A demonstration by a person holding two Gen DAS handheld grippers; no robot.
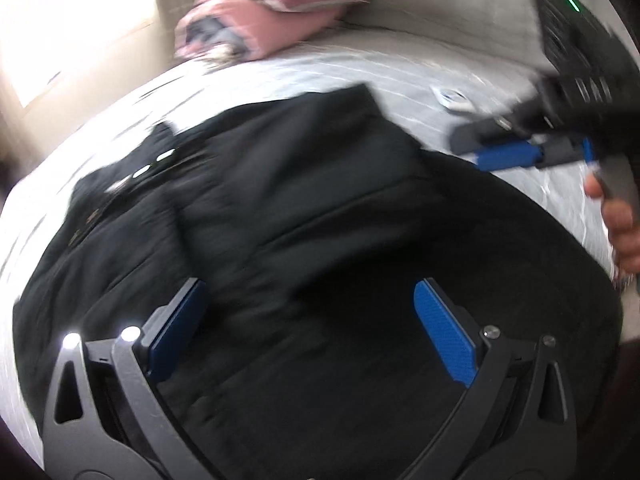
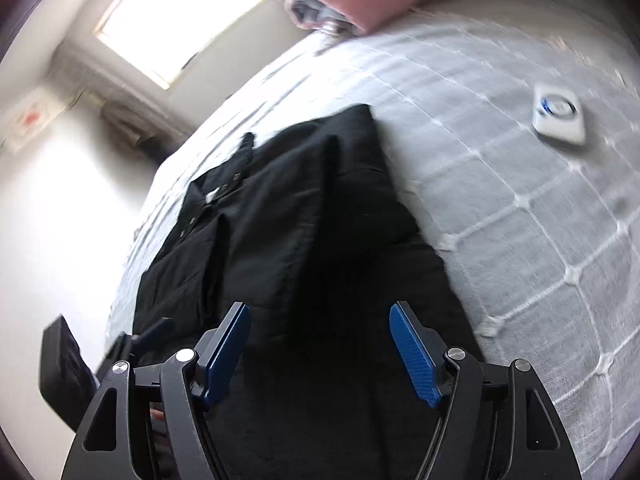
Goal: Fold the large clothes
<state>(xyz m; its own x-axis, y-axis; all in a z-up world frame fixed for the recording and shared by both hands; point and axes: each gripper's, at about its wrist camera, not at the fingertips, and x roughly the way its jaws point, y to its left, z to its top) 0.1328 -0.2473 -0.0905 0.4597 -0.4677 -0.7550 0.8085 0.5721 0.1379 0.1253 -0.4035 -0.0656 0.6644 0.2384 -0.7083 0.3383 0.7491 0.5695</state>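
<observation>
Black garment (image 1: 304, 208) spread flat across the grey checked bed (image 2: 500, 208), partly folded, collar end toward the pink pillow (image 1: 260, 20) at the head; left hand-held gripper (image 1: 310, 320) above the near hem, blue pads wide apart, gripping nothing; right hand-held gripper (image 2: 320, 344) likewise parted and empty over the dark cloth; small white device (image 2: 558, 118) lying on the bed near its right edge, apart from the garment.

Pink pillow (image 1: 256, 20), white device (image 2: 558, 118) (bedspread (image 2: 520, 220))
</observation>
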